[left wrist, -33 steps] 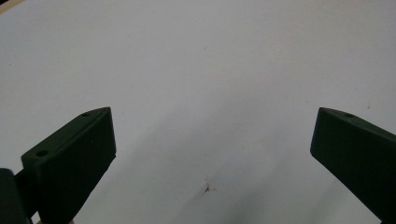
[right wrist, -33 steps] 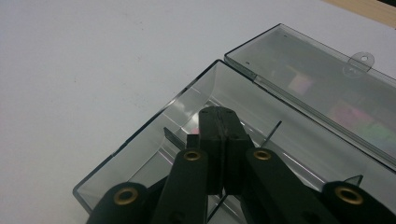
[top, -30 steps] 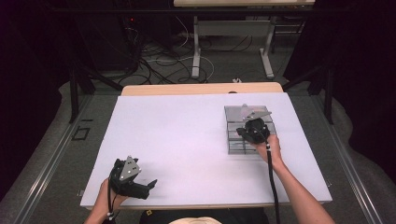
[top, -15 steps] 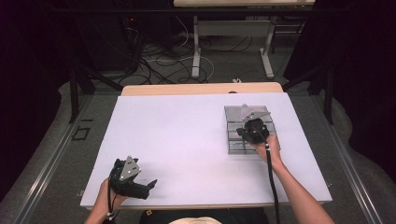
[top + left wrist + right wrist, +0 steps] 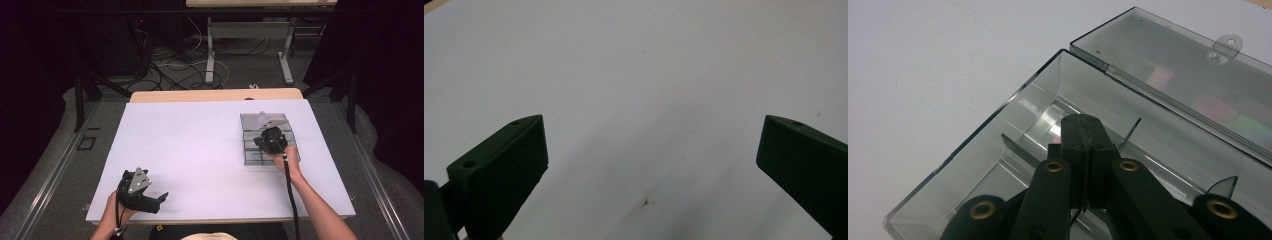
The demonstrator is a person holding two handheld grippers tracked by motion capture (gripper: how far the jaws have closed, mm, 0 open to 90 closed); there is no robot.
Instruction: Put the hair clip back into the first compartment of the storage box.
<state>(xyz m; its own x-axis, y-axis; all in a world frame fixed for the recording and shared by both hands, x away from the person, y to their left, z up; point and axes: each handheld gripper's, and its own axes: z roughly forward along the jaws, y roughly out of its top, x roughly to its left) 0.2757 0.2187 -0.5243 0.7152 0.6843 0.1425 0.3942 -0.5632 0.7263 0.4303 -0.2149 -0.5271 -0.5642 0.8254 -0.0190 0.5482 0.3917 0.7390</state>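
Right gripper (image 5: 1083, 131), jaws closed and empty, sits inside the open clear box (image 5: 248, 142) near the surface's right edge. Left gripper (image 5: 161, 197), jaws open, at near-left corner.

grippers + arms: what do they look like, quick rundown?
Both grippers are black. Left gripper carries a grey three-cornered plate; its fingers are broad wedges with small holes. Right gripper has brass-coloured pivot rivets and a black cable trailing. Forearms bare, no sleeves.

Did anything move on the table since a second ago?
No, nothing visibly moved. The right gripper stays over the clear plastic box, jaws together inside it, lid open. The left gripper stays near the white table's front edge, jaws wide apart.
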